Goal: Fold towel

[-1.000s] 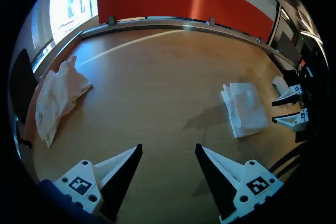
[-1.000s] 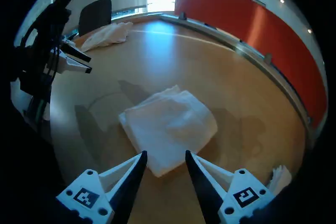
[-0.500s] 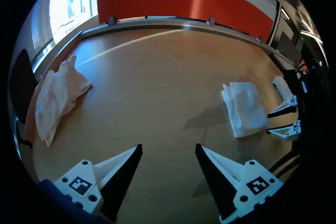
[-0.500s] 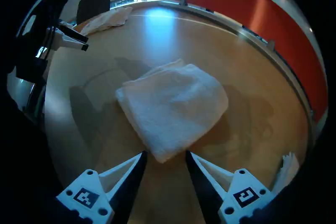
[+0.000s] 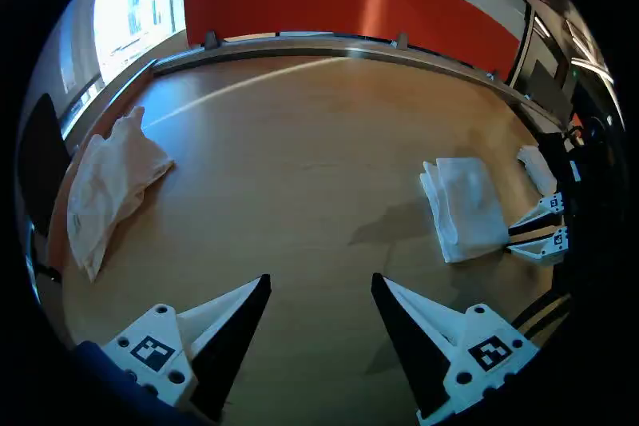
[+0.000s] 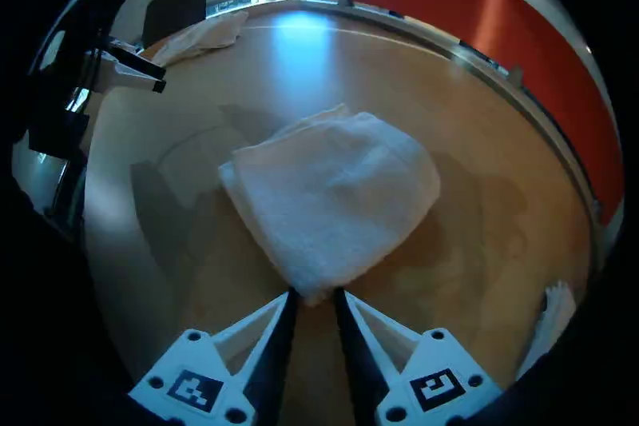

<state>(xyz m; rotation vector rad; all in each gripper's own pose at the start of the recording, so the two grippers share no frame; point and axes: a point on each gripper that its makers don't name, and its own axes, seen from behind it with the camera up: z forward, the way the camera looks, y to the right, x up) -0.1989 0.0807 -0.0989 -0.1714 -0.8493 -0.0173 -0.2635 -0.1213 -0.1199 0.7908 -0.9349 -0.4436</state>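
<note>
Here, the right gripper pinches the near corner of the folded towel, which lies flat on the wooden table, probably to lift it, while the left gripper hovers well apart, fingers spread and empty.

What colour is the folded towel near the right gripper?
White, plain, no pattern: the folded towel shows best in the right gripper view.
</note>
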